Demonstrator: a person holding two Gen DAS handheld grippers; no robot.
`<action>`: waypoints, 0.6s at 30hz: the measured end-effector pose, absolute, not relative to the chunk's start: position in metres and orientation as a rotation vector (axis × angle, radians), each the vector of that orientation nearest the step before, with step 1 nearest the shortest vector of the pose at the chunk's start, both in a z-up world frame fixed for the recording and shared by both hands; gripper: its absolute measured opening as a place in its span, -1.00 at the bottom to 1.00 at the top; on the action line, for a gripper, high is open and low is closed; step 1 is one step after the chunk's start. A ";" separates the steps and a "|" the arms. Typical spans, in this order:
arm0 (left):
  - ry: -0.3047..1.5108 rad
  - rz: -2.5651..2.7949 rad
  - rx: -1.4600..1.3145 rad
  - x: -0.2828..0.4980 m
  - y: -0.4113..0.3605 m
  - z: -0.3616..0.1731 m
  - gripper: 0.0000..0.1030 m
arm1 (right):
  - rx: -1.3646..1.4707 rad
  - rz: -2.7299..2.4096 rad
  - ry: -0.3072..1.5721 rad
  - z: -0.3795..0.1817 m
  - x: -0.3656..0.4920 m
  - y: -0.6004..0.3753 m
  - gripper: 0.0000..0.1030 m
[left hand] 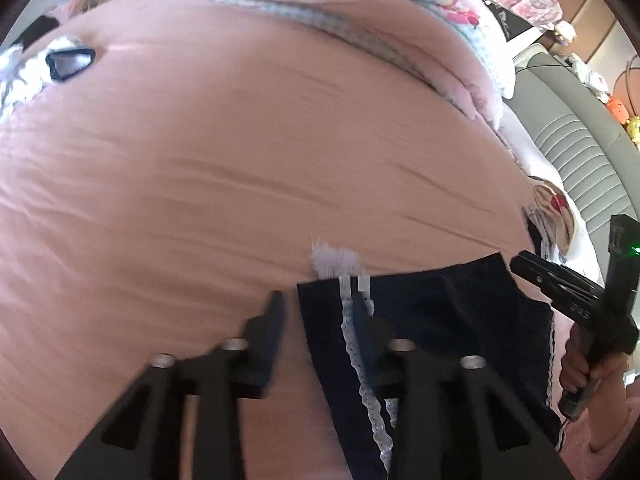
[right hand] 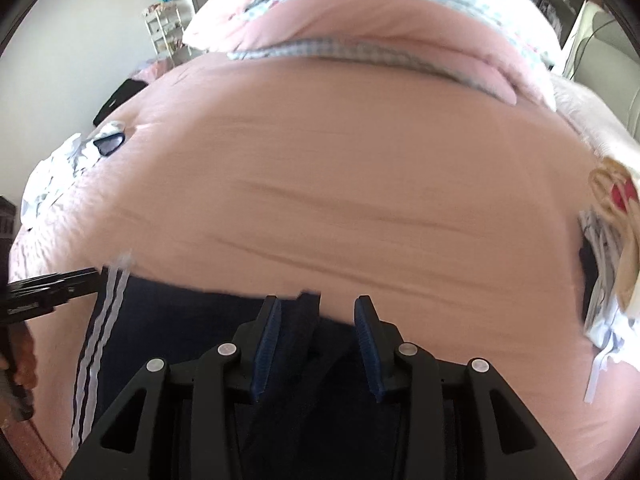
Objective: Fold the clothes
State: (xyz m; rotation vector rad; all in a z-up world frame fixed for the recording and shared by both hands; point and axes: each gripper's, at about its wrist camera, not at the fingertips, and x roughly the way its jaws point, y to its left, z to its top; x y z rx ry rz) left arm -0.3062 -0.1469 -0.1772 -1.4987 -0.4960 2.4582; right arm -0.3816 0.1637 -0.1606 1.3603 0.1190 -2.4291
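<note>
A dark navy garment [left hand: 440, 320] with white lace-edged stripes [left hand: 354, 356] lies flat on the pink bed [left hand: 240, 160]. My left gripper [left hand: 318, 308] is open over the garment's left corner. The striped edge runs along its right finger [left hand: 362, 320], and its left finger stands clear over the sheet. In the right wrist view the same garment [right hand: 180, 340] fills the lower left. My right gripper [right hand: 318, 320] is open, with a raised navy fold [right hand: 308, 320] between its blue pads and a gap on the right side. Each gripper shows in the other's view, the right gripper [left hand: 520, 262] and the left gripper [right hand: 94, 274], each at a top corner of the garment.
A folded pink quilt [right hand: 360, 20] with blue check trim lies across the back of the bed. White and blue clothes [right hand: 60, 168] are piled at the left edge, more clothes [right hand: 608, 260] at the right. A grey ribbed headboard [left hand: 580, 140] stands beyond the right side.
</note>
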 end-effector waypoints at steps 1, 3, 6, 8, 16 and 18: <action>-0.501 2.468 -1.489 -0.301 -0.147 -0.179 -0.27 | 1.386 -2.420 0.131 -0.165 -0.384 0.164 -0.27; -0.370 2.549 -1.467 -0.293 -0.136 -0.177 -0.82 | 1.422 -2.408 0.135 -0.174 -0.388 0.165 -0.28; -0.248 2.624 -1.498 -0.274 -0.137 -0.164 -0.90 | 1.408 -2.409 0.099 -0.174 -0.389 0.163 -0.27; -0.213 2.639 -1.515 -0.271 -0.143 -0.160 -0.90 | 1.377 -2.415 0.104 -0.171 -0.388 0.157 -0.27; -0.229 2.728 -1.474 -0.271 -0.141 -0.148 -0.78 | 1.362 -2.456 0.166 -0.179 -0.410 0.141 -0.26; -0.195 2.782 -1.399 -0.270 -0.136 -0.137 -0.74 | 1.294 -2.513 0.096 -0.158 -0.400 0.151 -0.26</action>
